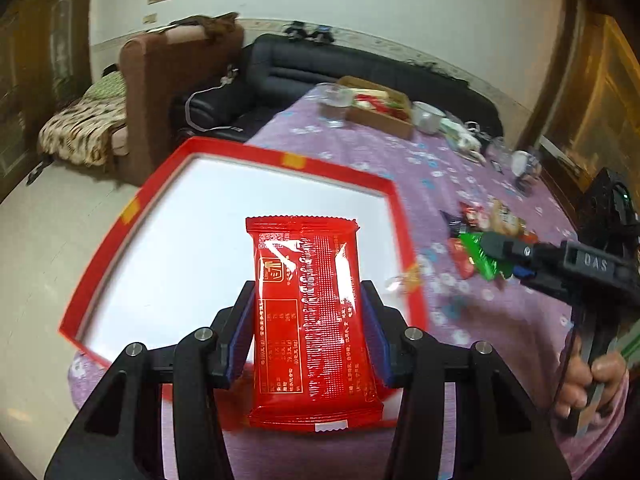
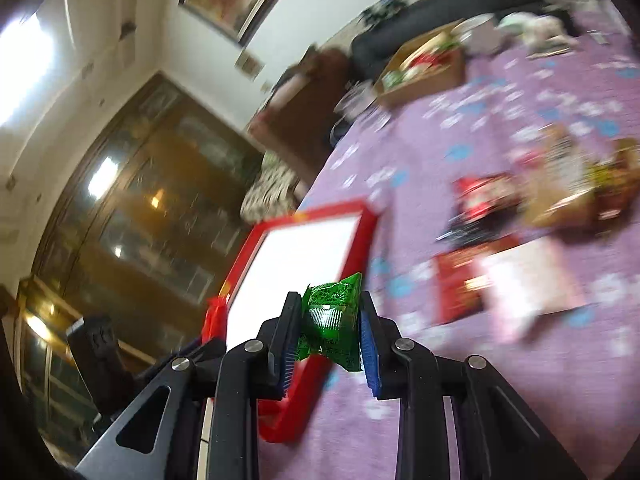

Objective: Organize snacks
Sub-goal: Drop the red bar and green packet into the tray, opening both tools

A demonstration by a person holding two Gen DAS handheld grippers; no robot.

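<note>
My left gripper (image 1: 308, 292) is shut on a flat red snack packet (image 1: 310, 320), which hangs over the white floor of a red-rimmed box (image 1: 240, 151) at the table's near left corner. My right gripper (image 2: 330, 304) is shut on a small crumpled green snack packet (image 2: 330, 320), just right of the same red-rimmed box (image 2: 362, 236). In the left wrist view the right gripper (image 1: 490, 250) with its green packet (image 1: 478, 256) comes in from the right, held by a hand (image 1: 588, 384). A pile of loose snack packets (image 1: 488, 220) lies on the purple cloth beyond it.
A purple patterned tablecloth (image 1: 400, 168) covers the table. At its far end stand a cardboard box of snacks (image 1: 380, 110), a glass cup (image 1: 334, 104), a tape roll (image 1: 428, 116) and small clutter. Loose packets (image 2: 520, 240) lie right of the red box. Sofas stand behind the table.
</note>
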